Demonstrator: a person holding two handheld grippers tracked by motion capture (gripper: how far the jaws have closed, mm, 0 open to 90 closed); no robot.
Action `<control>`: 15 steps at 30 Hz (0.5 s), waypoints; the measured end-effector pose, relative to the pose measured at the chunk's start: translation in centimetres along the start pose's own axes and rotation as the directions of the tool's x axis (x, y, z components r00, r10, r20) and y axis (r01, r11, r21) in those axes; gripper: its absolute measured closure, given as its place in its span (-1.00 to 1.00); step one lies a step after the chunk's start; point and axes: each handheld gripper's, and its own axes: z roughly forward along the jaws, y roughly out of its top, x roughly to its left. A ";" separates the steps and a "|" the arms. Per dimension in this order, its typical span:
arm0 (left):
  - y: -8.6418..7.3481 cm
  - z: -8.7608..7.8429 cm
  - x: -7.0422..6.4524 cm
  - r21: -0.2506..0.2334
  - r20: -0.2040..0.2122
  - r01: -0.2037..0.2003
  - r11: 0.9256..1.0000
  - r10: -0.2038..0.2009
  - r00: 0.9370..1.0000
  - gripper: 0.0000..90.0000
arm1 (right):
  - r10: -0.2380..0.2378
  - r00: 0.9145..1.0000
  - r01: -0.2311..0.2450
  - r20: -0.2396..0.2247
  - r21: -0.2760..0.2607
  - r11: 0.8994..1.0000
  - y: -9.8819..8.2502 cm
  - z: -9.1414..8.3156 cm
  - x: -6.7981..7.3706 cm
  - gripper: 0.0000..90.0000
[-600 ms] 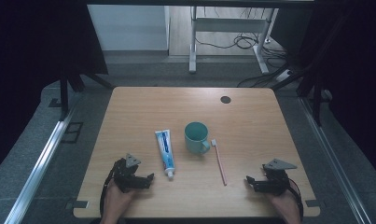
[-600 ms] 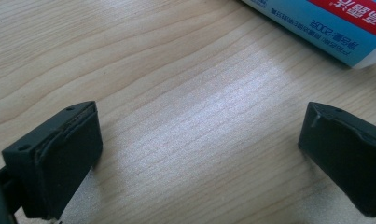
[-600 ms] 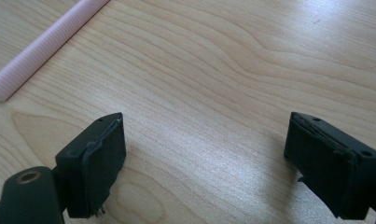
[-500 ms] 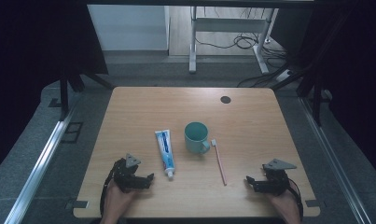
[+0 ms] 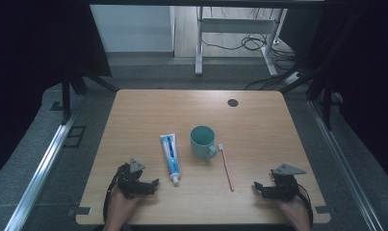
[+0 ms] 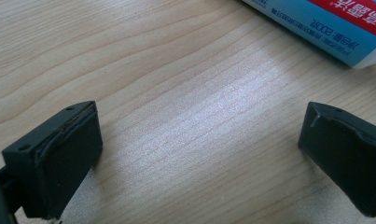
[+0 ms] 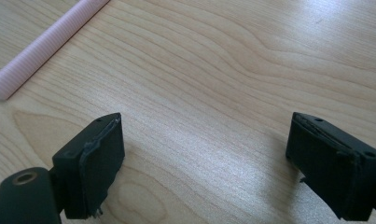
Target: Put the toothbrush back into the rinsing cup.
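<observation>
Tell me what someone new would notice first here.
Probably the teal mug at the middle of the wooden table, with a toothpaste tube lying to its left and a pink toothbrush to its right. Near the front edge, the left gripper and right gripper rest with jaws open, holding nothing.

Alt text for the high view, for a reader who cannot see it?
A wooden table holds a toothpaste tube, a teal mug and a pink toothbrush side by side. The left gripper and right gripper rest open near the front edge.
</observation>
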 end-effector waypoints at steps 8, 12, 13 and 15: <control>0.0 0.0 0.0 0.000 -0.001 0.000 1.000 0.000 1.000 -1.00 | -0.001 1.000 0.001 0.001 0.001 1.000 0.0 0.0 0.0 -0.76; 0.0 0.0 0.0 0.000 -0.001 0.001 1.000 -0.001 1.000 -1.00 | -0.004 1.000 0.004 -0.002 0.003 1.000 0.1 0.1 0.0 -0.80; 0.0 0.0 0.0 0.000 0.000 0.000 1.000 0.000 1.000 -1.00 | -0.001 1.000 0.001 -0.001 0.005 1.000 0.1 0.1 0.1 -0.81; 0.0 0.0 0.0 0.000 -0.001 0.001 1.000 -0.001 1.000 -1.00 | -0.001 1.000 0.002 -0.002 0.006 1.000 0.1 0.1 0.1 -0.83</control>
